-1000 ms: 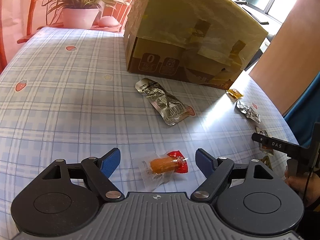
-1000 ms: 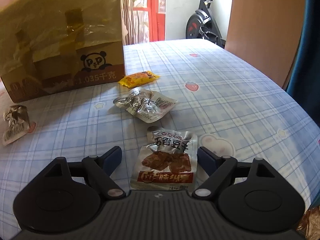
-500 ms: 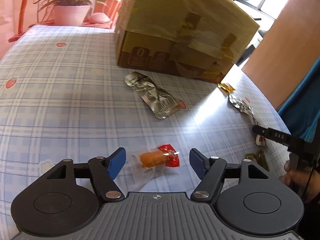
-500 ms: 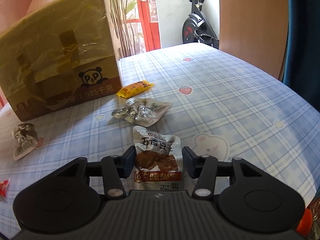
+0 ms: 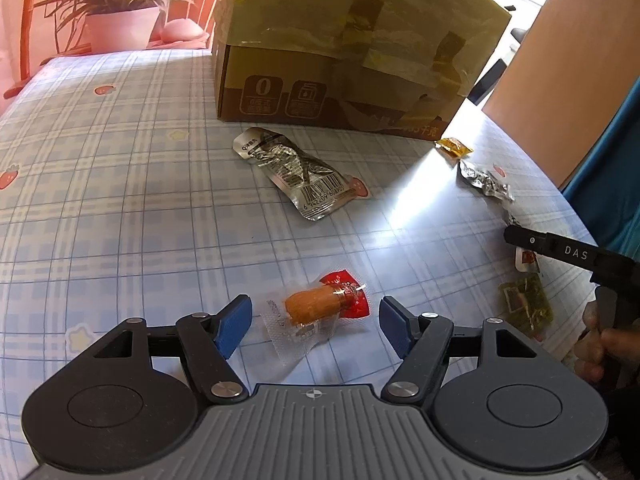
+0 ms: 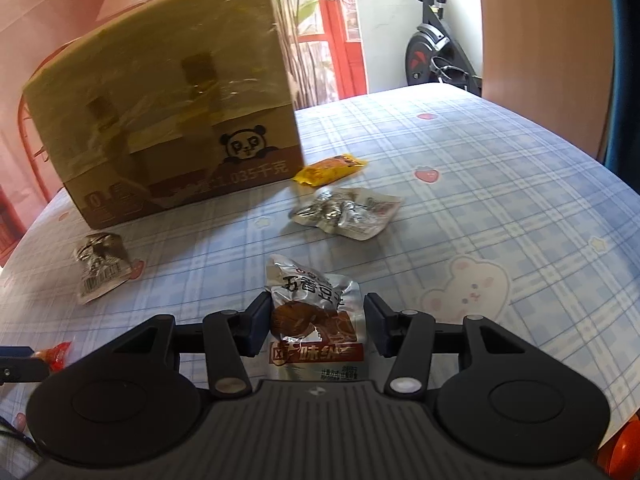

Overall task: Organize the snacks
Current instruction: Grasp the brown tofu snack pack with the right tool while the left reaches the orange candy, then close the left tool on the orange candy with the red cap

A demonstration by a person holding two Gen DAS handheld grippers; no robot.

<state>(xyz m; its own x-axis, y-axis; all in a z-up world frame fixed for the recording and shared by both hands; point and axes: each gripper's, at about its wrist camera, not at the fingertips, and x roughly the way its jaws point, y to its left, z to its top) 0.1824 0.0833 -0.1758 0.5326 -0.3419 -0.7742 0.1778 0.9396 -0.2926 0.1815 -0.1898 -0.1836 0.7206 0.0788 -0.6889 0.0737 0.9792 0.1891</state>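
Since a second ago, the right tongs (image 6: 316,330) have narrowed from a wide spread to a pinch on the silver tofu packet (image 6: 316,320), which now stands crumpled and raised between the two pads, both pressing its sides. The left tongs (image 5: 316,326) have closed in only a little and remain spread, with the small sausage packet (image 5: 320,312) lying flat on the desk (image 5: 120,200) between the blue pads (image 5: 234,326), which do not touch it.

That sausage packet is clear plastic with an orange sausage and a red end. Beyond it, toward the middle of the desk, lies a long silver barcode packet (image 5: 300,176). A large cardboard box (image 5: 340,52), wrapped in shiny tape and printed with a panda, stands at the far side of the desk. Near the box's corner lies a yellow snack packet (image 6: 330,170), and just in front of that a crumpled silver packet (image 6: 348,212). A green packet (image 5: 526,306) lies at the right edge of the left wrist view, beside the person's hand (image 5: 600,344) gripping the other tool.

The desk is covered with a blue checked cloth printed with strawberries and a bear. A potted plant (image 5: 120,12) stands behind the desk, and an exercise bike (image 6: 436,52) is in the background.
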